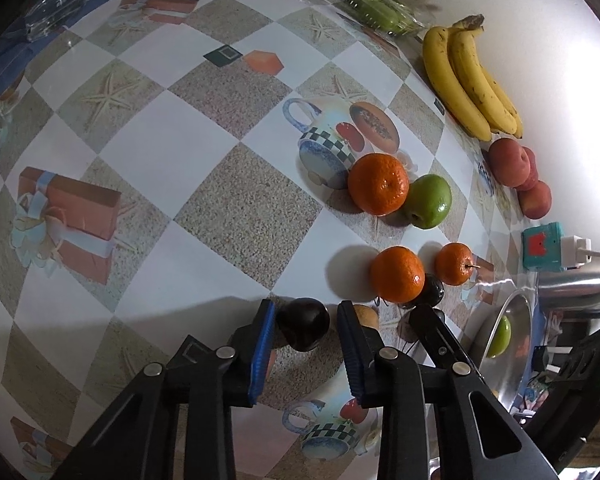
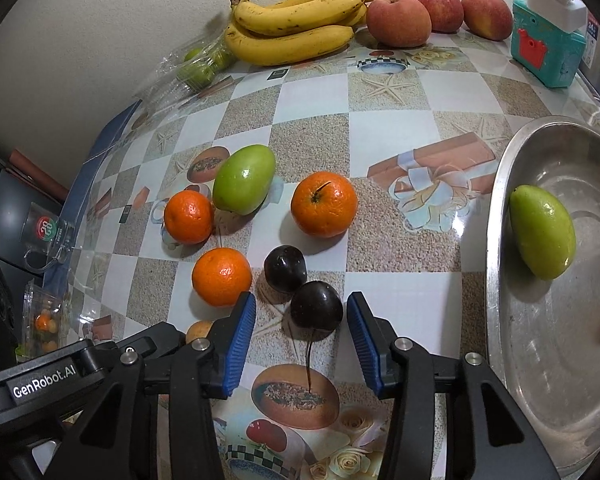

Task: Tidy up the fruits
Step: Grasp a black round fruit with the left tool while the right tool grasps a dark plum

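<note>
My left gripper is open around a dark plum on the table; the jaws do not touch it. My right gripper is open around another dark plum with a stem. A second dark plum lies just beyond it. Three oranges and a green mango lie on the patterned tablecloth. A steel bowl at the right holds one green mango. The left gripper's body shows at lower left in the right wrist view.
Bananas and three peaches lie along the back wall. A clear bag of green fruit sits at back left. A teal toy stands at back right. A glass mug stands at the left table edge. A small tan fruit lies behind my left finger.
</note>
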`<state>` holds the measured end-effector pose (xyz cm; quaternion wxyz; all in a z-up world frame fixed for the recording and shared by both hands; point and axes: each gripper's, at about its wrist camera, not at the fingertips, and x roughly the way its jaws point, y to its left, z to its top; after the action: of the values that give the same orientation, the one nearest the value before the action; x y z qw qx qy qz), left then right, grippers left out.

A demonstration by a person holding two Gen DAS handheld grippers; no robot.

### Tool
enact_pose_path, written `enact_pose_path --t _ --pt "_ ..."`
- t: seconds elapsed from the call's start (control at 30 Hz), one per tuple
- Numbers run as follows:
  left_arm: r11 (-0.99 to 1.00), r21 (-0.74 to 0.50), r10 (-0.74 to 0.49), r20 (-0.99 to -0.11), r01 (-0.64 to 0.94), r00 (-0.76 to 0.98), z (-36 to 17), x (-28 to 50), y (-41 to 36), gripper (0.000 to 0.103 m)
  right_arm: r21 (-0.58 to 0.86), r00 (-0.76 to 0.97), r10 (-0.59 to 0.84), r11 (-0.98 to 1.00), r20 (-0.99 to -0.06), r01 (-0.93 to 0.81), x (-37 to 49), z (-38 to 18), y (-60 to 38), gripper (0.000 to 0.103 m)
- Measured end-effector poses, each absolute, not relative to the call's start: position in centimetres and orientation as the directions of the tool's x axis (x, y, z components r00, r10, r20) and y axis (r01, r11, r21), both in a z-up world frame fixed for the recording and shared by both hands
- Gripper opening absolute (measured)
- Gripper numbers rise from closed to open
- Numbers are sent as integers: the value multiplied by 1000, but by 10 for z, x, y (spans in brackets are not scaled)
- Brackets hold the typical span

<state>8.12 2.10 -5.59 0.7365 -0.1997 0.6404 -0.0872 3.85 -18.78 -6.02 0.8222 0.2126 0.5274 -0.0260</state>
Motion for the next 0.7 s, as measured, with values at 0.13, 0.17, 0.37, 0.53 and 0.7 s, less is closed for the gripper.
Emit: enact_pose_path --t 0.13,0.17,0.37,0.53,0.7 --pt "907 -399 -377 -912 -135 162 -57 81 21 31 319 442 177 909 -879 269 39 -61 -188 42" --pt "905 -401 -379 -911 -139 161 -57 81 21 31 321 444 179 908 -878 269 39 -61 -188 41" --pt "904 -402 -379 -911 -145 162 -56 81 22 29 321 444 173 904 -879 284 36 -60 -192 33" --pt "902 -405 -382 -910 -149 163 -56 80 23 29 324 444 173 901 -879 289 35 -59 -194 29" --pt "900 -408 -385 -909 -152 162 -57 81 24 29 341 446 185 891 -876 299 33 -59 -196 27"
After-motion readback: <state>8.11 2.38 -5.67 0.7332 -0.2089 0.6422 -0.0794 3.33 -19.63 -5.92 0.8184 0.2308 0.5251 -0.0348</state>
